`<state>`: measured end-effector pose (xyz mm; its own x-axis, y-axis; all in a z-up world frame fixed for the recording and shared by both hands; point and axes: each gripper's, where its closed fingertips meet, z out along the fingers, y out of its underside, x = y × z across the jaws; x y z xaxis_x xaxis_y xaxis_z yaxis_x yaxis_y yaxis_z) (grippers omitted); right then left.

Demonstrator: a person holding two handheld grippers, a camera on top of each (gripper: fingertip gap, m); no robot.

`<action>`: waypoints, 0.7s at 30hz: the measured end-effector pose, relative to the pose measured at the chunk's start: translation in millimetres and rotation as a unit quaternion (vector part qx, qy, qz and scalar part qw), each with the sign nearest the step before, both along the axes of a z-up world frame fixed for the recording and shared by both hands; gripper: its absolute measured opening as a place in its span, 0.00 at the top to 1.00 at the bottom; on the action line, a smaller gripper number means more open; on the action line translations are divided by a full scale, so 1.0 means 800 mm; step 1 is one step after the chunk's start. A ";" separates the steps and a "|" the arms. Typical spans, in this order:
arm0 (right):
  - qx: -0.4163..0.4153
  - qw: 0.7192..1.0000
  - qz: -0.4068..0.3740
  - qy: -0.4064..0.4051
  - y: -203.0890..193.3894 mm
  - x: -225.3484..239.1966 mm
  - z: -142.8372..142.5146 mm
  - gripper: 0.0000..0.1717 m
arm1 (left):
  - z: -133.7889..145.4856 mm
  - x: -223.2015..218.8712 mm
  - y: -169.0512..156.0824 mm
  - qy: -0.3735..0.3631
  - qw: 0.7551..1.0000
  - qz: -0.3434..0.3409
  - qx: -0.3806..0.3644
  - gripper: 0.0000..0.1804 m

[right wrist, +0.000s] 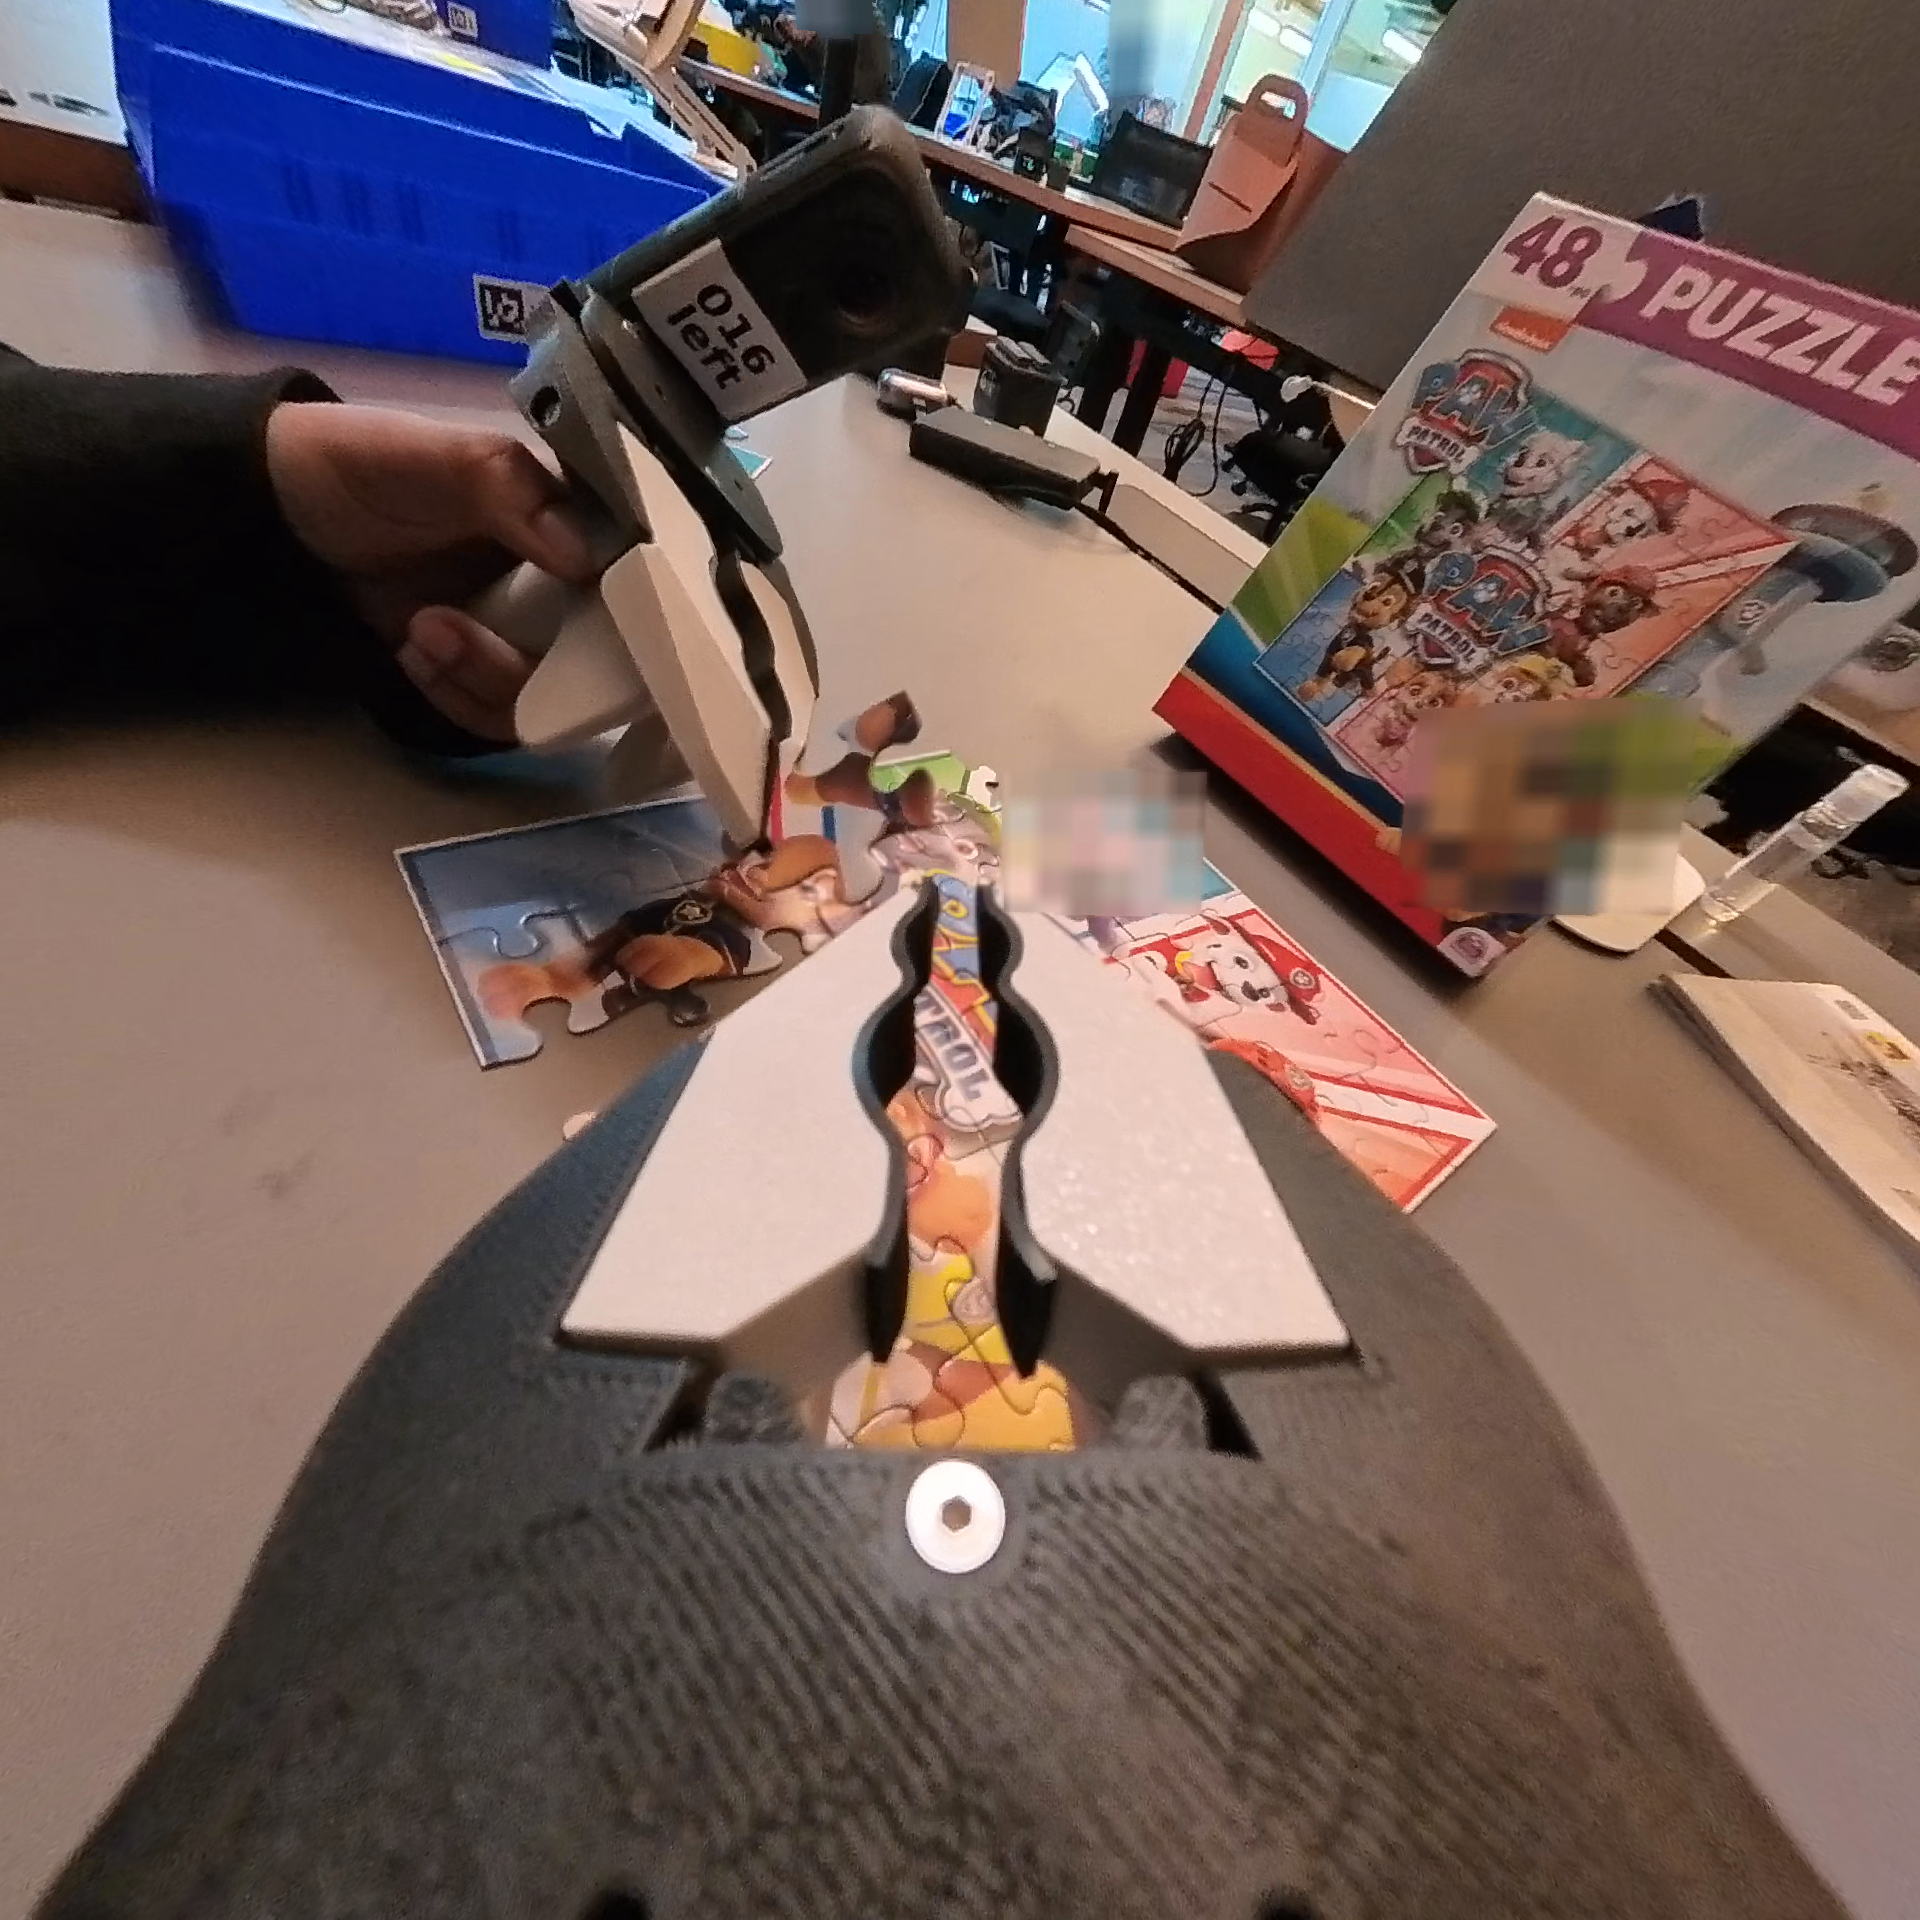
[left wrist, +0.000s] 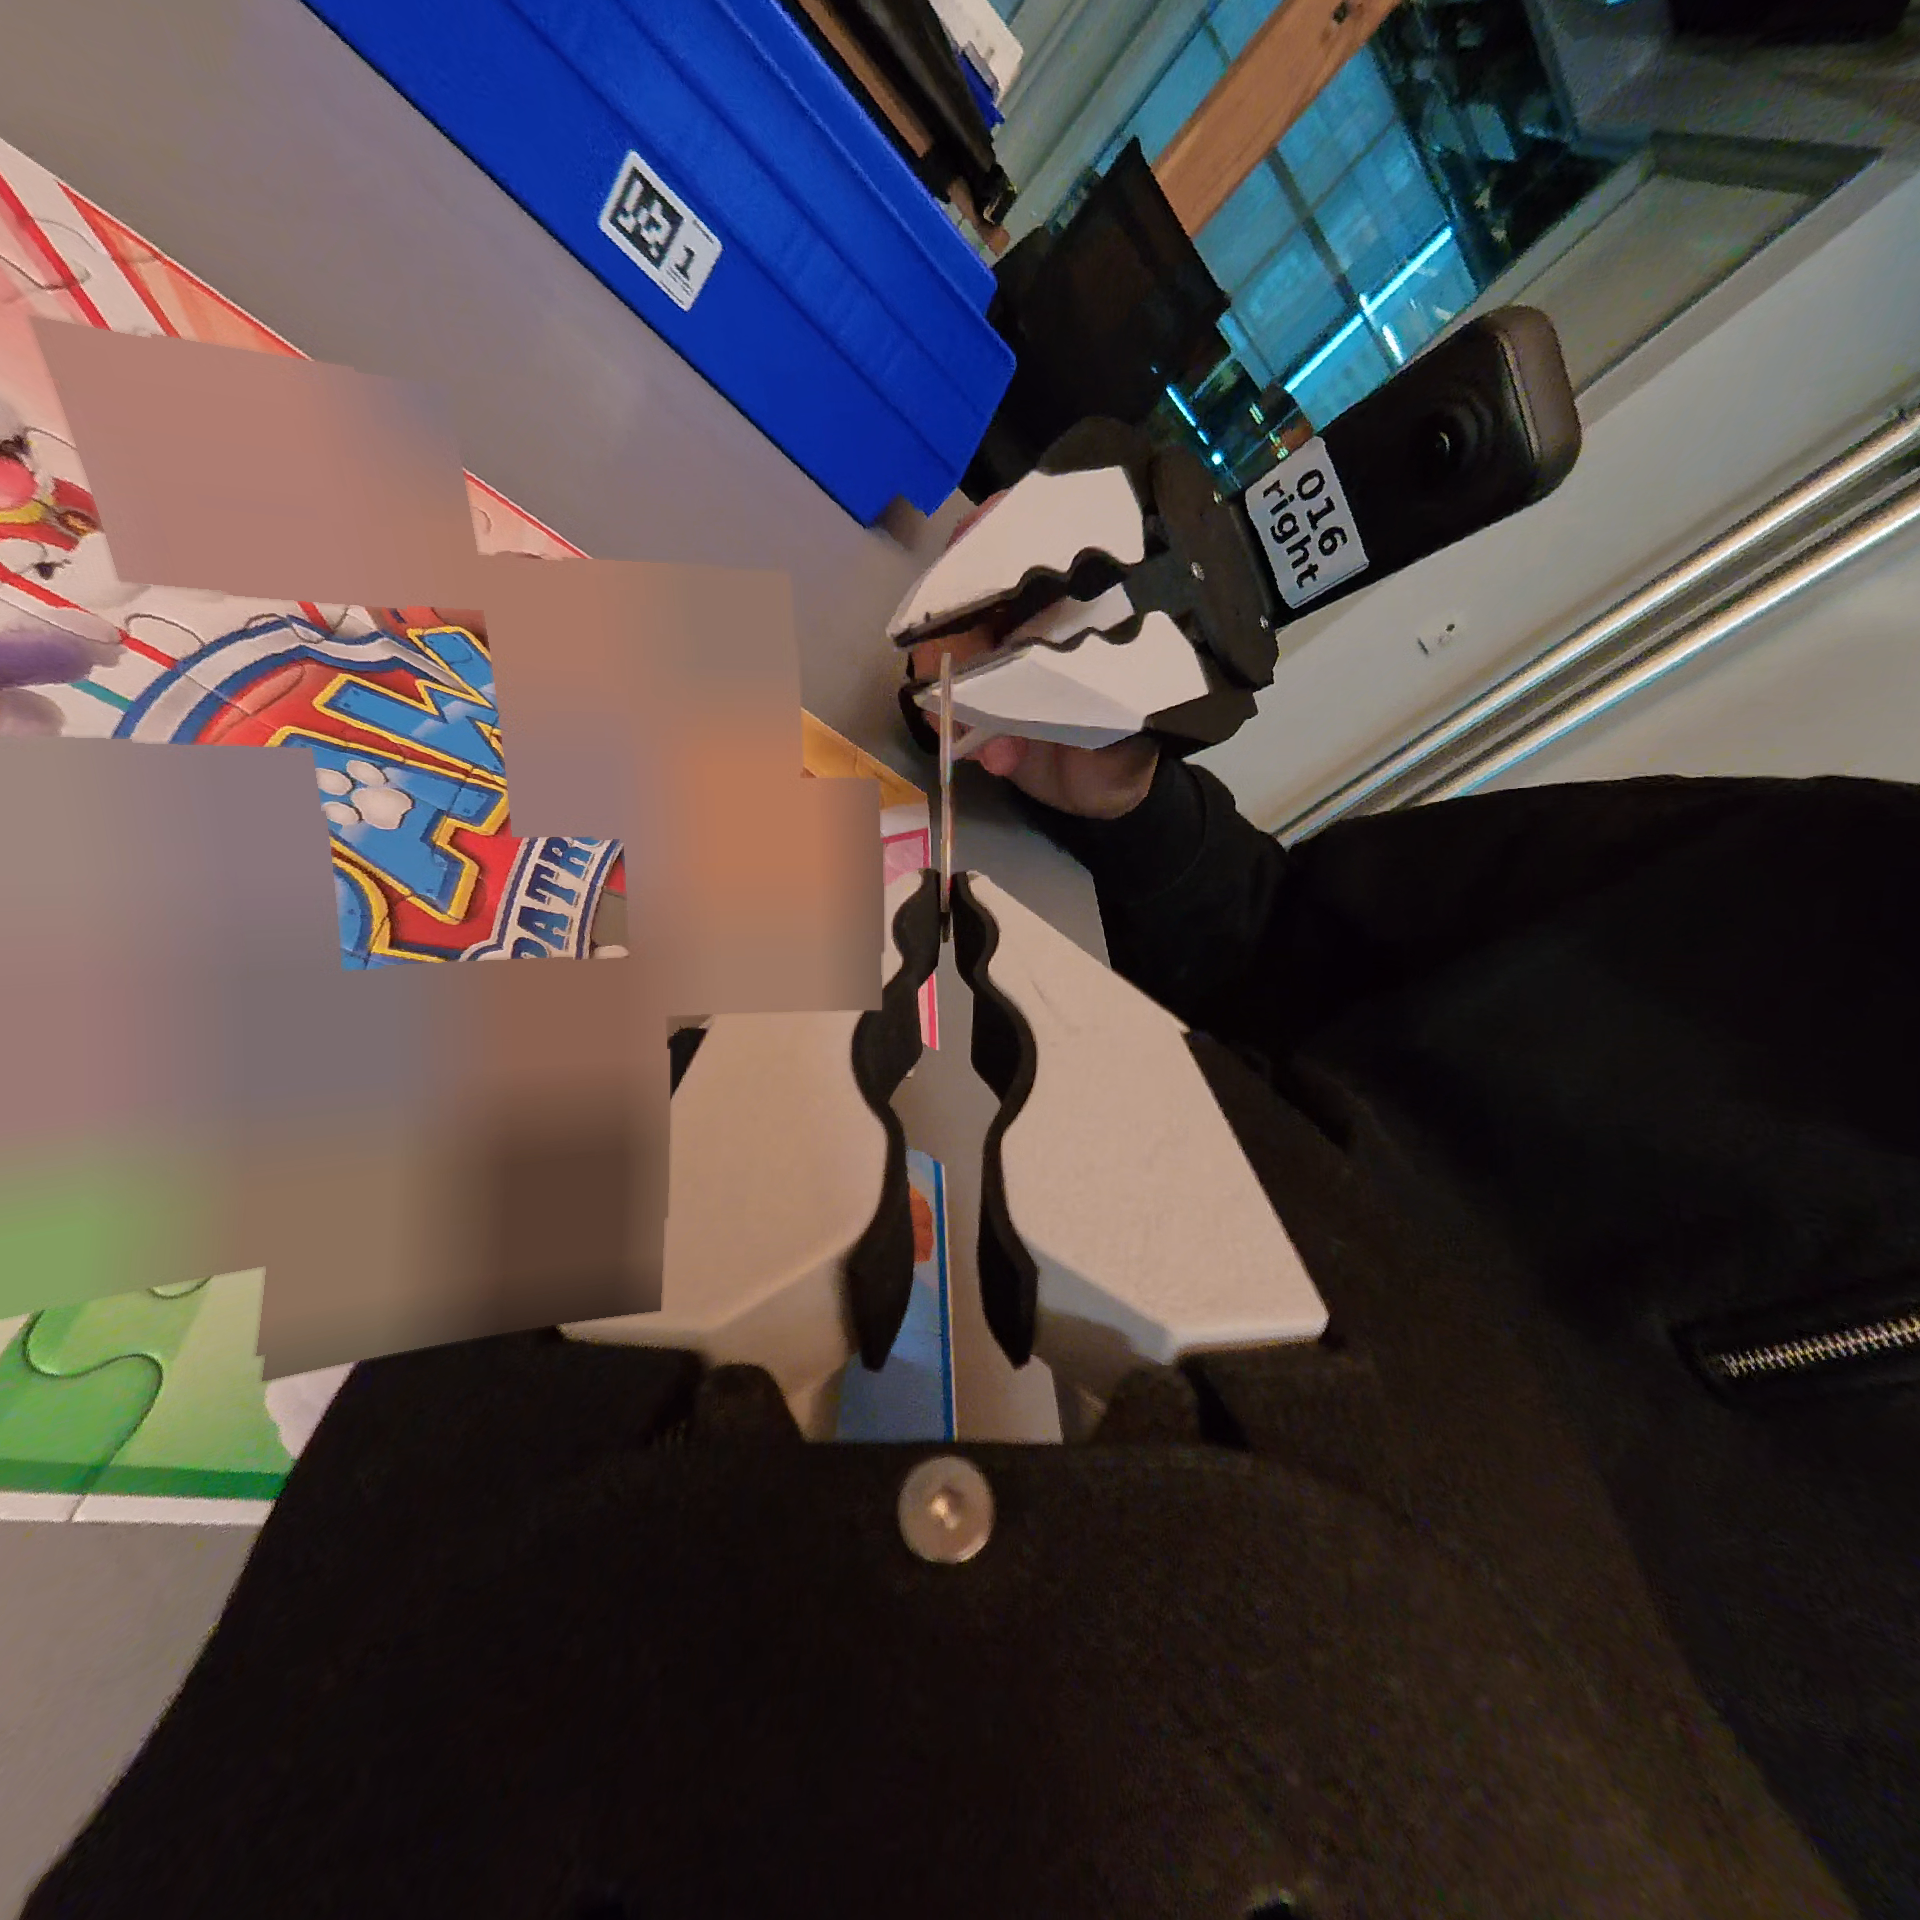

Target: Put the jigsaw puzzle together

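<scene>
Piece (right wrist: pixel 852 779) seen clamped at the tips of the left gripper (left wrist: pixel 945 904), pads pressed on both faces of one edge. It is held upright just above the puzzle (right wrist: pixel 582 935), printed face turned toward the right wrist camera and edge-on to the left one.

Right gripper (right wrist: pixel 951 899): jaws slightly apart, nothing pinched. Puzzle print is seen through the gap. Its tips stand just above the puzzle's middle, right beside the piece's free edge. Whether they touch the piece cannot be told.

Puzzle: laid flat on the table (right wrist: pixel 208 1143), partly assembled, with an open stepped edge on its near left side. Box (right wrist: pixel 1558 520) is propped upright beyond the puzzle, to its right.

Handling, as judged:
- Only a narrow strip of card is gripped, so the piece could swing about the pads if knocked. Pressure is best kept steady and any motion slow.
- Thin card bends easily, so side loads from the right fingers are best avoided.
- The left fingers (right wrist: pixel 727 727) stand steep above the puzzle. Their tips are best kept off the laid pieces, which could be shoved apart.
- The print faces the right wrist camera, so orientation is best checked from that view.
</scene>
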<state>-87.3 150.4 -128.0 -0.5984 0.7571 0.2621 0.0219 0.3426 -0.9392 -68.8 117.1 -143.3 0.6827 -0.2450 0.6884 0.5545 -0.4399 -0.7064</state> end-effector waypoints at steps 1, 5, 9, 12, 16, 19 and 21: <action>-0.001 1.000 0.000 0.002 0.000 0.000 0.001 0.96 | 0.000 -0.001 0.000 -0.002 1.000 0.002 0.001 1.00; -0.001 1.000 0.019 0.003 -0.007 0.005 0.001 0.92 | 0.002 -0.002 0.000 -0.007 1.000 0.004 0.003 1.00; 0.017 0.999 0.045 0.002 -0.020 0.011 -0.005 0.89 | 0.002 -0.001 0.000 -0.009 1.000 0.002 0.004 1.00; 0.034 0.998 0.055 0.000 -0.026 0.013 -0.011 0.87 | 0.002 -0.002 0.000 -0.010 1.000 0.002 0.004 1.00; 0.041 0.998 0.054 -0.001 -0.026 0.013 -0.014 0.87 | 0.001 0.000 0.000 -0.012 1.000 -0.001 0.002 1.00; 0.047 0.998 0.051 -0.001 -0.025 0.012 -0.016 0.87 | 0.000 0.004 0.000 -0.012 1.000 -0.011 0.000 1.00; 0.054 0.997 0.048 -0.002 -0.024 0.011 -0.019 0.88 | -0.002 0.007 0.000 -0.011 1.000 -0.016 -0.005 1.00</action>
